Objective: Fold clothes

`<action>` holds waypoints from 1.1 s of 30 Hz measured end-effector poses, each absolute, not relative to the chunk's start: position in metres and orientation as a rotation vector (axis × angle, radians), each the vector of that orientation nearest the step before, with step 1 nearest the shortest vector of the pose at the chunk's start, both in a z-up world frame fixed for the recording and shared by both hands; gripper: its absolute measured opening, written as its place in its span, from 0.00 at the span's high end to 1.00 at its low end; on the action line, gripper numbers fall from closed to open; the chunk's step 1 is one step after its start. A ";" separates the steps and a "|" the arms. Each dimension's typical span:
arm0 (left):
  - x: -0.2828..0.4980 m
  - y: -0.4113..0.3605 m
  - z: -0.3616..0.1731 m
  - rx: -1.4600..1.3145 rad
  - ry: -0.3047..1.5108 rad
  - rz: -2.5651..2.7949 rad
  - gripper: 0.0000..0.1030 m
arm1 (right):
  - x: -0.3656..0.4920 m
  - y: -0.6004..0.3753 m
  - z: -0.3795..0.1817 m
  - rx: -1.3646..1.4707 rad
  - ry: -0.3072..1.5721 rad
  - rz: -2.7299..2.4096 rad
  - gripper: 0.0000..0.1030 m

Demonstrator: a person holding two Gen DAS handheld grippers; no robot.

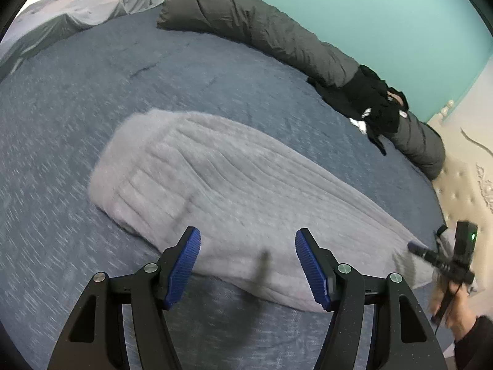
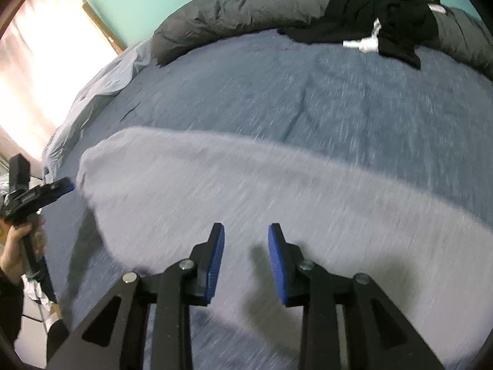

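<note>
on the bed, grey knit lying long

across the blue bed (image 1: pixel 92 71) the pale grey ribbed garment (image 1: pixel 234 185) lies flat in a long narrow strip. left tool (image 1: pixel 248 266) and right tool (image 2: pixel 246 265) hover over its near edge, jaws apart, holding nothing. black clothes (image 2: pixel 382 15) are heaped by the rolled duvet (image 1: pixel 265 24). whether another fold across its length is due, i cannot tell.

A home bedroom: blue-covered bed (image 1: pixel 77 98), grey rolled duvet (image 1: pixel 262 27), tufted headboard (image 1: pixel 459 182), teal wall (image 1: pixel 369 6).
</note>
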State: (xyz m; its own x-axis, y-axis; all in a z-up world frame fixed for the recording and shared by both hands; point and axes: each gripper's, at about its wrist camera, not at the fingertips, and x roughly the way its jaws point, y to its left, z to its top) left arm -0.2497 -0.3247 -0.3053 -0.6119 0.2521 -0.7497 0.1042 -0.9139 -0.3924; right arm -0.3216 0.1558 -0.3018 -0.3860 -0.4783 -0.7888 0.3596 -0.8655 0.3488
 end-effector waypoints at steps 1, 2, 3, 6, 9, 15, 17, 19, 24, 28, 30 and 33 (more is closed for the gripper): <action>-0.246 -0.321 -0.307 -1.337 -0.627 2.672 0.34 | -0.309 0.152 -0.302 1.344 -0.184 -2.241 0.72; -0.243 -0.317 -0.308 -1.333 -0.631 2.668 0.34 | -0.297 0.148 -0.304 1.340 -0.199 -2.228 0.72; -0.240 -0.314 -0.309 -1.328 -0.636 2.664 0.34 | -0.286 0.143 -0.307 1.336 -0.208 -2.217 0.72; -0.227 -0.306 -0.307 -1.310 -0.612 2.678 0.34 | -0.256 0.123 -0.316 1.325 -0.229 -2.178 0.71; -0.212 -0.301 -0.306 -1.292 -0.606 2.689 0.34 | -0.245 0.096 -0.330 1.329 -0.246 -2.157 0.71; -0.183 -0.305 -0.310 -1.271 -0.672 2.716 0.33 | -0.236 0.047 -0.350 1.299 -0.272 -2.156 0.54; -0.176 -0.310 -0.314 -1.262 -0.704 2.723 0.32 | -0.239 0.034 -0.355 1.298 -0.259 -2.171 0.54; -0.172 -0.314 -0.317 -1.249 -0.734 2.731 0.32 | -0.242 0.022 -0.359 1.295 -0.245 -2.182 0.54; -0.168 -0.321 -0.323 -1.229 -0.747 2.734 0.31 | -0.255 0.006 -0.363 1.286 -0.210 -2.172 0.54; -0.167 -0.328 -0.323 -1.212 -0.738 2.762 0.31 | -0.258 -0.004 -0.361 1.262 -0.160 -2.167 0.87; -0.168 -0.331 -0.327 -1.214 -0.768 2.754 0.31 | -0.255 -0.003 -0.355 1.228 -0.160 -2.171 0.94; -0.168 -0.334 -0.331 -1.214 -0.797 2.743 0.31 | -0.250 -0.001 -0.349 1.199 -0.156 -2.168 0.96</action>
State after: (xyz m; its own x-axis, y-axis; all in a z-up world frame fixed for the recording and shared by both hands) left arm -0.1675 -0.3337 -0.3307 -0.6934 0.2338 -0.6815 0.1676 -0.8676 -0.4682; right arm -0.2499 -0.0011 -0.3494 -0.3727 -0.5892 -0.7169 0.4805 -0.7835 0.3940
